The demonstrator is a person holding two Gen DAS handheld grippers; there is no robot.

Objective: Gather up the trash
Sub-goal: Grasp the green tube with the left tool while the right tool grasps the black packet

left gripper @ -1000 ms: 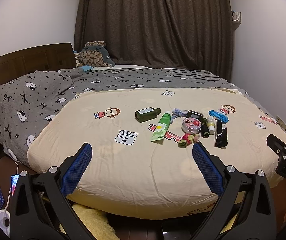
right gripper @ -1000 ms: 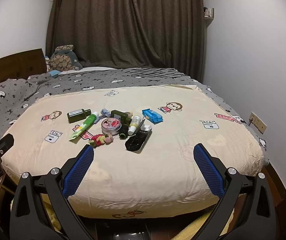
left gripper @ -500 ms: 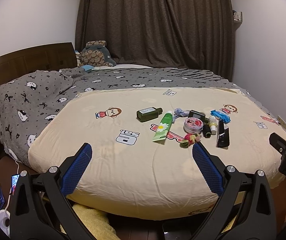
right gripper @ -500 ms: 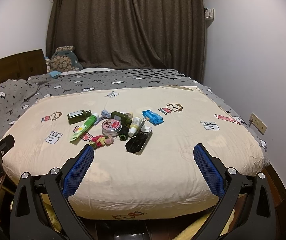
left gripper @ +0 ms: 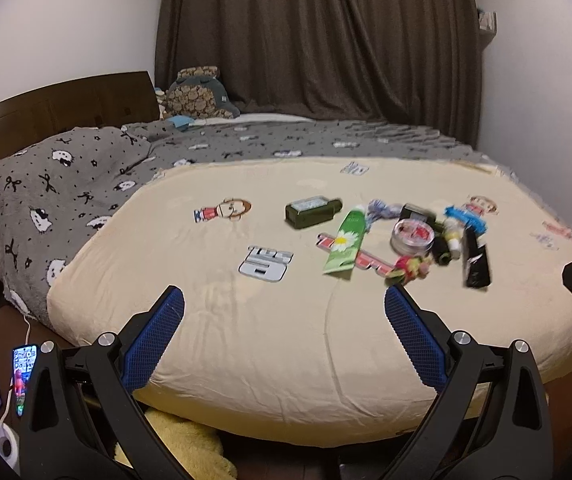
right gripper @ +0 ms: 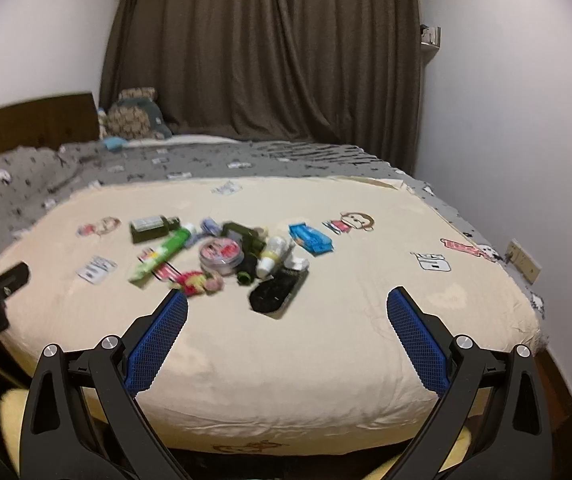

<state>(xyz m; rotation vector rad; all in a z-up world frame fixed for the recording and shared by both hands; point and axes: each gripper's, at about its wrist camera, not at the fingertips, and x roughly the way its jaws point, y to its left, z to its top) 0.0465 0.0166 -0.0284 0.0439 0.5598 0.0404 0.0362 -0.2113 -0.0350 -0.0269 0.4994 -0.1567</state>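
Observation:
A cluster of small items lies on the cream bed cover (left gripper: 246,320): a dark green bottle (left gripper: 311,212), a green tube (left gripper: 345,244), a round pink tin (left gripper: 411,235), a red-green scrunchie (left gripper: 409,268), a black pouch (left gripper: 475,258) and a blue packet (left gripper: 467,218). The right wrist view shows the same bottle (right gripper: 152,229), tube (right gripper: 162,254), tin (right gripper: 222,256), pouch (right gripper: 278,290) and blue packet (right gripper: 310,238). My left gripper (left gripper: 284,300) is open and empty, short of the items. My right gripper (right gripper: 287,302) is open and empty, just short of the pouch.
A grey patterned blanket (left gripper: 66,200) covers the bed's left and far side, with a plush toy (left gripper: 198,94) by the wooden headboard (left gripper: 46,112). A phone (left gripper: 22,372) lies on the floor at left. Dark curtains (right gripper: 266,60) hang behind. A wall socket (right gripper: 523,266) is at right.
Both grippers have moved forward toward the bed; the items look larger and closer and are blurred by motion. Both stay open.

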